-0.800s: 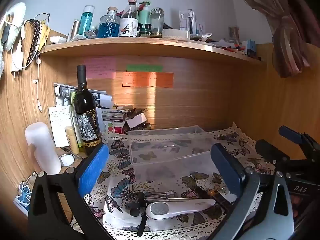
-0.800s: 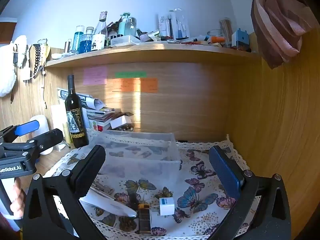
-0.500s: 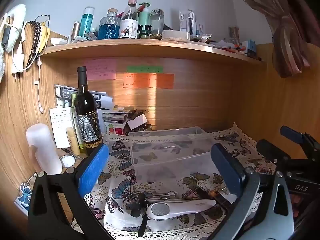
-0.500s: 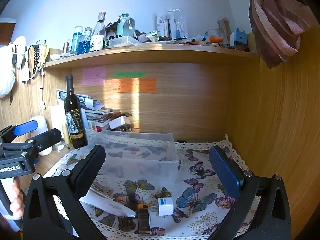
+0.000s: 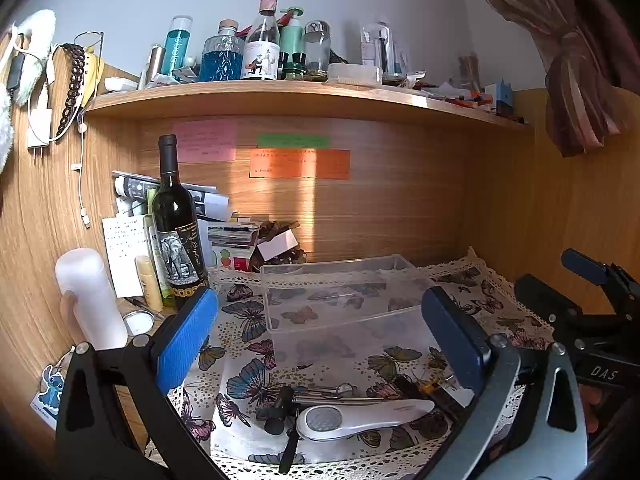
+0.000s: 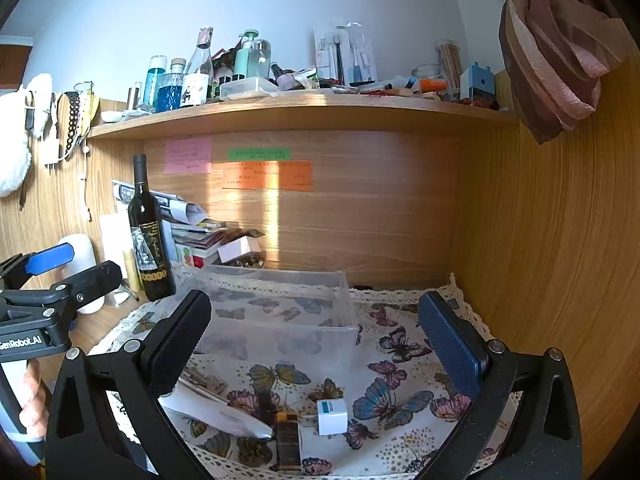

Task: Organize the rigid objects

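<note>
While the right view shows a white cube (image 6: 331, 416), left hides it.

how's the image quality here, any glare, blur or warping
Left wrist view: fisheye bends the shelf; a sunlight band streaks the back panel; focus is sharp. Right wrist view: same warping, dark corners; the clear bin looks hazy, low in contrast.

1. I saw the clear plastic bin (image 5: 340, 296) sitting upright and empty on the butterfly cloth (image 5: 248, 316).
2. At 6 o'clock of it lay a white handheld device (image 5: 360, 420) flat.
3. A small white cube (image 6: 332, 416) stood at the device's 3 o'clock.
</note>
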A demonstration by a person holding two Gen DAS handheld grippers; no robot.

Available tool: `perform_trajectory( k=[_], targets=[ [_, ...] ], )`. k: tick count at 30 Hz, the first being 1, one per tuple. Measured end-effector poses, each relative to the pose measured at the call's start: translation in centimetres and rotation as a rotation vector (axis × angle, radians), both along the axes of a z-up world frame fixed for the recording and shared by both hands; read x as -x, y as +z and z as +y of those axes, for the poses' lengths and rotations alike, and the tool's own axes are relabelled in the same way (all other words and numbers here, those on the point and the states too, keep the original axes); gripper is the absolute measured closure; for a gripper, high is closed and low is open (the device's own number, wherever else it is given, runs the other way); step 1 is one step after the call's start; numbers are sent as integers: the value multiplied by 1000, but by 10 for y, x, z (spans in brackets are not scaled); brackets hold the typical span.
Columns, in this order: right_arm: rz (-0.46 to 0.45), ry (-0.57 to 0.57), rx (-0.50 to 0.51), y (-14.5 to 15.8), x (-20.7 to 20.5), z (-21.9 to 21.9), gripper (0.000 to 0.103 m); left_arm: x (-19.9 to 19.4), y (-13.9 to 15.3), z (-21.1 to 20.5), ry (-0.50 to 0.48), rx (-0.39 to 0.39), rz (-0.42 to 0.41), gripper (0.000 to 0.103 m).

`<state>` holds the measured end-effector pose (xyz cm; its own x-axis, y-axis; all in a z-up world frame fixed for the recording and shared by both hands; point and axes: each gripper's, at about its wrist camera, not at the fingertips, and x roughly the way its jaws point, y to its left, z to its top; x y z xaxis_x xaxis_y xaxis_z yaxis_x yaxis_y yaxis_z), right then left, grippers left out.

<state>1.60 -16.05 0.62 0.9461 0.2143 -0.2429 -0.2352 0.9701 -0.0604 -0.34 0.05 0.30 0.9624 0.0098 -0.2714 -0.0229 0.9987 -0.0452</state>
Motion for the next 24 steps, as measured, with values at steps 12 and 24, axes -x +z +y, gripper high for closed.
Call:
perform_trajectory(
  k=[12,24],
  targets=[
    [-7,-5,0,1,1,2,0,1,1,1,1,-6,-2,0],
    [-17,7,2,2,3,3,0,2,2,1,-7,-5,-5,0]
  ],
)
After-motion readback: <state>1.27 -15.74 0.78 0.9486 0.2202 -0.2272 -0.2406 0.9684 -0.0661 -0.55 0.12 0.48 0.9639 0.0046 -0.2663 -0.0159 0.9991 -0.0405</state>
